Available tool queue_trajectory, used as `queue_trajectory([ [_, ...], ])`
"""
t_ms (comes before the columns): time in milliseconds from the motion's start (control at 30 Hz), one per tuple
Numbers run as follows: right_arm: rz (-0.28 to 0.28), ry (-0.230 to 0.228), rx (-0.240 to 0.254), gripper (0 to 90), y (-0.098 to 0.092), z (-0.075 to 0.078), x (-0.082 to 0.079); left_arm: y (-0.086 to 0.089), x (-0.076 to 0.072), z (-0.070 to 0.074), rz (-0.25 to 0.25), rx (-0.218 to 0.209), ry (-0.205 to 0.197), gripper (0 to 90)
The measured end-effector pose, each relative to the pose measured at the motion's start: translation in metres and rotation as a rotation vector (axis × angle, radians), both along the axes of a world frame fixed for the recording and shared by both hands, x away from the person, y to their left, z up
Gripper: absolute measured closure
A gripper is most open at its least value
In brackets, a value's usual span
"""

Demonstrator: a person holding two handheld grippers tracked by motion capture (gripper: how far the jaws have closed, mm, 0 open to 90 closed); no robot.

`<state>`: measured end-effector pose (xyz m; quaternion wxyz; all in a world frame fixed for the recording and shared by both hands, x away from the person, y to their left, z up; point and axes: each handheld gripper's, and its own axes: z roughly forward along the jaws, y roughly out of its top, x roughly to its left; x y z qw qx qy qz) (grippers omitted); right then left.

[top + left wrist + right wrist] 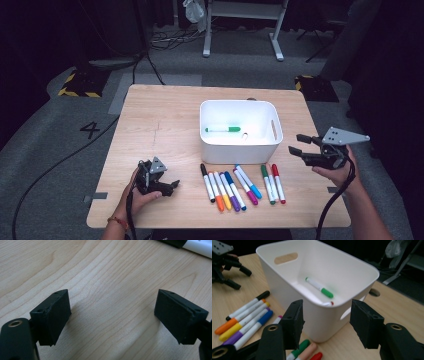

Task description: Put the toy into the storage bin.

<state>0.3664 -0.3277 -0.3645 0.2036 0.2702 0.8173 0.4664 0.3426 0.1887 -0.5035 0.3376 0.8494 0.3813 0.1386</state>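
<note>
The left gripper (pixel 170 186) lies nearest the camera in the high view, at lower left of the frame, held in a hand (pixel 136 192) low over the wooden worktop (pixel 160 125); its jaws are spread with nothing between them, and in the left gripper view bare wood grain shows in the gap. Just right of it, along the lower middle of the frame, a row of markers (pixel 242 184) lies flat on the worktop in front of the white bin (pixel 239 150): black, orange, yellow, purple and blue ones side by side, then a pink and a blue one, then green, pale and red ones. The bin stands at the centre of the frame, and a green marker (pixel 223 129) lies crosswise on its floor; the right gripper view also shows the red tip of a second marker (pixel 329 303) against the near wall inside. The right gripper (pixel 298 143) hangs at the right edge of the worktop, beside the bin's right end and apart from it, its jaws standing about half apart and holding nothing.
</note>
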Motion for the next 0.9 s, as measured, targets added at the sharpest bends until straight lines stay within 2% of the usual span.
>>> queue_trajectory([
  [33,-0.007,0.027,-0.009,44.8,-0.003,-0.015,-0.004,0.0,0.0,0.0,0.0,0.0,0.0,13.8],
  [67,-0.016,0.043,-0.017,44.8,-0.004,-0.023,-0.005,0.0,0.0,0.0,0.0,0.0,0.0,13.8],
  [100,-0.016,0.043,-0.017,44.8,-0.004,-0.023,-0.005,0.0,0.0,0.0,0.0,0.0,0.0,13.8],
  [133,-0.031,0.073,-0.04,44.8,-0.005,-0.04,-0.007,0.0,0.0,0.0,0.0,0.001,0.0,13.8],
  [200,-0.038,0.107,-0.054,44.9,-0.006,-0.055,-0.007,0.0,0.0,0.0,0.0,0.005,-0.004,13.8],
  [233,-0.038,0.107,-0.054,44.9,-0.006,-0.055,-0.007,0.0,0.0,0.0,0.0,0.005,-0.004,13.8],
  [300,-0.047,0.154,-0.07,45.1,-0.007,-0.075,-0.007,0.0,0.0,0.0,0.0,0.003,-0.002,13.8],
  [333,-0.047,0.154,-0.07,45.1,-0.007,-0.075,-0.007,0.0,0.0,0.0,0.0,0.005,-0.003,13.8],
  [367,-0.046,0.188,-0.063,45.2,-0.007,-0.086,-0.005,0.0,0.0,0.0,0.0,0.006,-0.004,13.8],
  [400,-0.046,0.188,-0.063,45.2,-0.007,-0.086,-0.005,0.0,0.0,0.0,0.0,0.006,-0.004,13.8],
  [567,-0.048,0.22,-0.08,45.5,-0.001,-0.105,-0.002,0.0,0.0,0.0,0.0,0.006,-0.004,13.8],
  [900,-0.056,0.237,-0.103,46.0,0.007,-0.118,0.0,0.0,0.0,0.0,-0.001,0.004,-0.002,13.8],
])
